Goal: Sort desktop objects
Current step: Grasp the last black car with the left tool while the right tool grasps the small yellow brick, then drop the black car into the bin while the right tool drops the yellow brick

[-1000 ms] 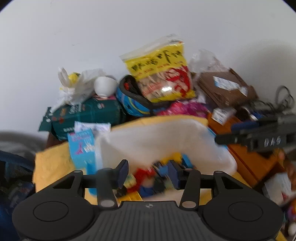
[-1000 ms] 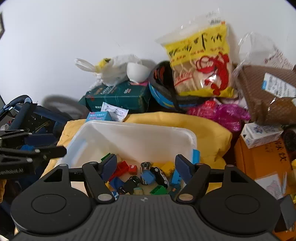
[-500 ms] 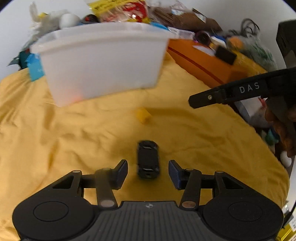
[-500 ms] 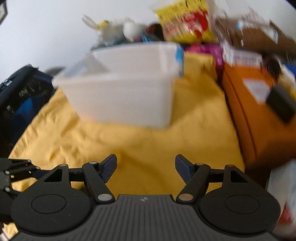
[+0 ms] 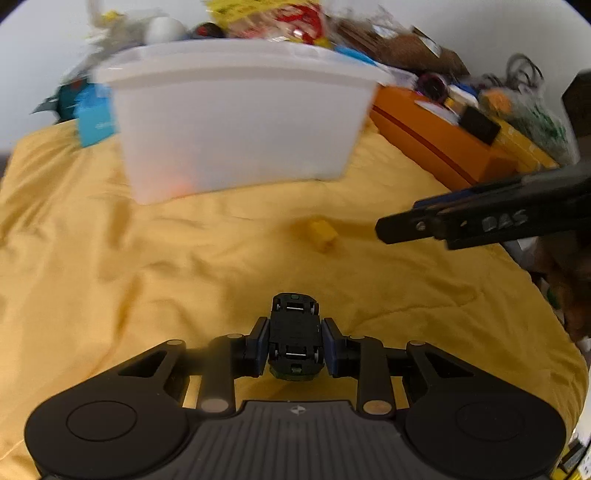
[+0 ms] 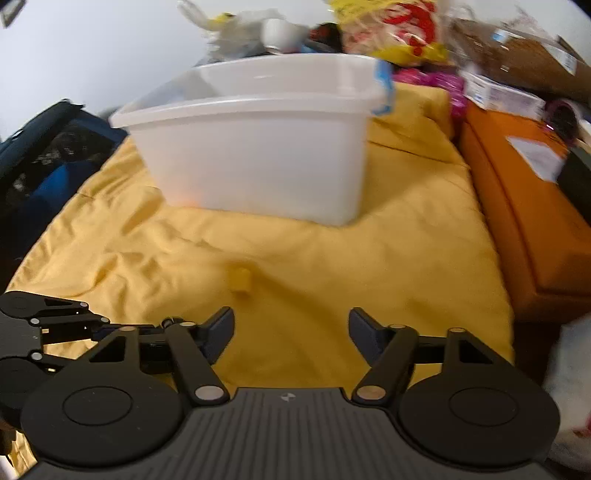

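- A yellow cloth [image 5: 110, 280] covers the whole work surface, wrinkled, and lies under both claws.
- A white plastic bin [image 5: 236, 118] stands on the cloth straight ahead of the left claw and well beyond it; in the right wrist view the same bin [image 6: 258, 155] sits ahead and slightly left of the right claw.
- An orange box [image 6: 517, 206] lies along the cloth's edge, to the right of the right claw.
- Past the bin, a blurred heap of packets and bags rests against a white wall; a yellow snack bag [image 6: 391, 29] with red print shows there, its writing too blurred to read.
- The left gripper [image 5: 294, 345] points forward low over the cloth, its two blue-padded fingers pressed against the sides of a black toy car [image 5: 294, 332], which sits between them with its wheeled underside facing up.
- The right gripper [image 6: 291, 328] hovers low over the cloth with its fingers spread wide and nothing between them; from the left wrist view it reaches in from the right as a dark bar lettered "DAS" [image 5: 480, 218].
- A small yellow block [image 5: 322, 232] lies on the cloth, ahead of the left claw and just right of its line; for the right claw it is just ahead of the left fingertip [image 6: 241, 280].
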Tool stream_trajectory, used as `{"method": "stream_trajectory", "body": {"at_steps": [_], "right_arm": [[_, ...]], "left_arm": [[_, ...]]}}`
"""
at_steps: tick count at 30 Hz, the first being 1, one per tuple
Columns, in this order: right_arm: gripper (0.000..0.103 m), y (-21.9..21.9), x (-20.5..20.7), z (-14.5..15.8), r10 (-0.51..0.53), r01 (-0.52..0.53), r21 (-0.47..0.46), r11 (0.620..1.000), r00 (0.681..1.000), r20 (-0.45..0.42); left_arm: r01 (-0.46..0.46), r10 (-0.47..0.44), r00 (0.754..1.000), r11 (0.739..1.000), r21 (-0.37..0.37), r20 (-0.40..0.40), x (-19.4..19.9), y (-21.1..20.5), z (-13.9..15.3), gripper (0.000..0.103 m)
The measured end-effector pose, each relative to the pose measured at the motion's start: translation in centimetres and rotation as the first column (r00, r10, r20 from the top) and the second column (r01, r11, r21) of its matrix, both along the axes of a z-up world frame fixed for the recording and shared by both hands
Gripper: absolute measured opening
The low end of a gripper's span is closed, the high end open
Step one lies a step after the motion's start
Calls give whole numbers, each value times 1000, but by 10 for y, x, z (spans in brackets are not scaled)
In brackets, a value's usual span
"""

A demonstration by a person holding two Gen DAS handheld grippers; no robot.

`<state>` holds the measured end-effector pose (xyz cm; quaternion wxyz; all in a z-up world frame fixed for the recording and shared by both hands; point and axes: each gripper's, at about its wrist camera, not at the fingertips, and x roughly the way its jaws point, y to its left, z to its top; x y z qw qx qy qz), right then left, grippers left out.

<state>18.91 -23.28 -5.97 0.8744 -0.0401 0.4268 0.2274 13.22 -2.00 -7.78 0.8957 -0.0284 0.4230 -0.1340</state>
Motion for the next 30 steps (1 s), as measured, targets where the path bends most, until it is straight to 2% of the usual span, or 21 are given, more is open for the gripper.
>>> {"method": "stream_trajectory", "body": {"at_steps": [3, 6, 11, 14, 15, 17, 22, 26, 30], "right_arm": [[55, 20, 7, -5, 43, -43, -2, 999, 999, 15], [43, 39, 16, -16, 68, -68, -23, 997, 998, 0], [39, 53, 29, -35, 49, -50, -53, 997, 998, -29], [29, 56, 33, -40, 57, -59, -75, 995, 998, -33], [20, 54, 33, -41, 58, -61, -69, 996, 998, -34], [17, 50, 34, -37, 57, -58, -54, 997, 998, -30], [17, 27, 24, -3, 42, -43, 34, 999, 999, 6], [17, 8, 23, 50, 30, -38, 125, 991, 997, 64], [17, -2, 43, 102, 27, -47, 158, 986, 991, 131]], "left_arm": [[-62, 62, 998, 998, -22, 14, -5, 23, 10, 33], [-99, 100, 995, 995, -24, 21, -11, 41, 15, 33], [-147, 148, 989, 989, -26, 21, -16, 59, 18, 33], [-160, 160, 987, 987, -30, 18, -18, 65, 18, 33], [-163, 164, 986, 986, -31, 18, -18, 66, 19, 33], [-170, 171, 985, 985, -39, 20, -16, 69, 23, 33], [-175, 179, 982, 982, -68, 61, -5, 70, 54, 33], [-156, 163, 980, 985, -69, 116, 19, 67, 96, 33], [-134, 144, 978, 988, -80, 151, 57, 67, 136, 33]]}}
